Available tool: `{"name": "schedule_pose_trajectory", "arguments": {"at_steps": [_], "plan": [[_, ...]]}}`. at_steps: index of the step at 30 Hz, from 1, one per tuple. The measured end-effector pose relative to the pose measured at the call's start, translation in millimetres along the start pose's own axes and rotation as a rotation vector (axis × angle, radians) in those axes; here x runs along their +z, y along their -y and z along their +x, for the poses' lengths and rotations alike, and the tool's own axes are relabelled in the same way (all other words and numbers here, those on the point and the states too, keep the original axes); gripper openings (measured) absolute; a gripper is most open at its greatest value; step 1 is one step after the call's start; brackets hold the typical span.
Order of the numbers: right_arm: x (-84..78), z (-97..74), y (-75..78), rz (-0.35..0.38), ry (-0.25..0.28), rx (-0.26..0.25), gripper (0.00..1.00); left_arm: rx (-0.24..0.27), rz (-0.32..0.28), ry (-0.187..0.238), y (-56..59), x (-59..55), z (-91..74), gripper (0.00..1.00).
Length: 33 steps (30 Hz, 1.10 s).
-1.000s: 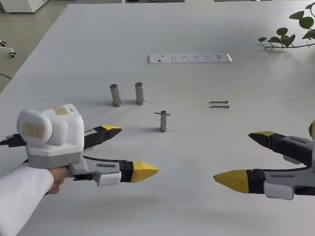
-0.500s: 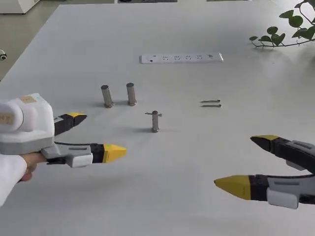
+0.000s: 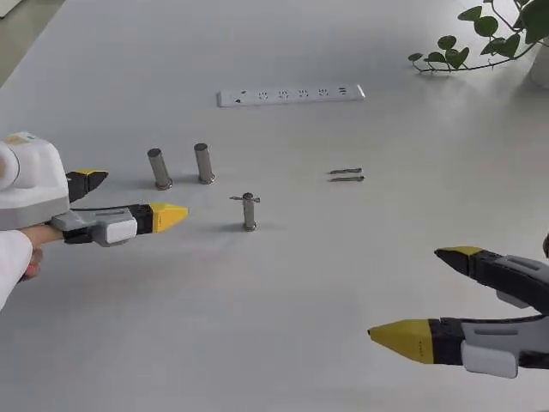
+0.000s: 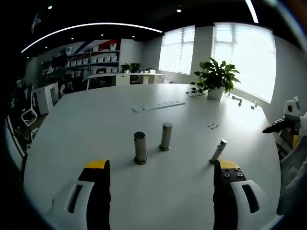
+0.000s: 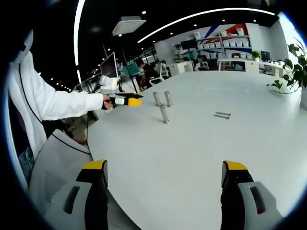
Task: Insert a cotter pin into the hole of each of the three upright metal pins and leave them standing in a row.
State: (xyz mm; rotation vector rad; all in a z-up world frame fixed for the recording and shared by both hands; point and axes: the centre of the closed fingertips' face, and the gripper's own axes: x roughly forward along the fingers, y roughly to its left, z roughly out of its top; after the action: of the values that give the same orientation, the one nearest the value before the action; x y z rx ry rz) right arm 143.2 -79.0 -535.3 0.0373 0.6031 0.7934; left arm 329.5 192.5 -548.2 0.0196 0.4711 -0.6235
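Two bare metal pins (image 3: 159,169) (image 3: 204,163) stand upright side by side on the white table. A third pin (image 3: 249,212) stands nearer, with a cotter pin (image 3: 244,198) through its top. Two loose cotter pins (image 3: 346,175) lie to the right. My left gripper (image 3: 137,196) is open and empty, just left of the bare pins, which sit ahead between its fingers (image 4: 140,147) (image 4: 166,136). My right gripper (image 3: 416,293) is open and empty at the near right, far from the pins (image 5: 164,114). The left gripper (image 5: 122,100) also appears in the right gripper view.
A white power strip (image 3: 290,94) lies at the back of the table. A potted plant (image 3: 480,34) trails at the far right corner. The table front edge (image 5: 115,182) is close under the right gripper. Office shelves and desks stand beyond.
My left gripper has moved left and away from me, from in front of the third pin to beside the two bare pins. The right gripper has barely moved. The head camera shifted.
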Motion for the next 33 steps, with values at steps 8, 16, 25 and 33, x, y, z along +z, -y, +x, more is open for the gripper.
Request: {"name": "schedule_pose_trajectory", "arguments": {"at_steps": [8, 16, 25, 33], "plan": [[-6.9, -0.3, 4.0, 0.017, -0.021, -0.007, 0.96, 0.03, 0.012, 0.003, -18.5, 6.5, 22.6, 0.73], [-8.5, 2.1, 8.2, 0.031, -0.03, -0.008, 0.94, 0.035, 0.024, -0.02, -28.7, 4.9, 46.1, 0.55], [-7.8, 4.7, 13.9, 0.047, -0.034, -0.011, 0.93, 0.046, 0.026, -0.035, -35.9, 3.4, 60.9, 0.4], [-7.5, 7.6, 16.5, 0.055, -0.039, -0.006, 0.91, 0.054, 0.045, -0.023, -39.9, 8.3, 66.6, 0.25]]}}
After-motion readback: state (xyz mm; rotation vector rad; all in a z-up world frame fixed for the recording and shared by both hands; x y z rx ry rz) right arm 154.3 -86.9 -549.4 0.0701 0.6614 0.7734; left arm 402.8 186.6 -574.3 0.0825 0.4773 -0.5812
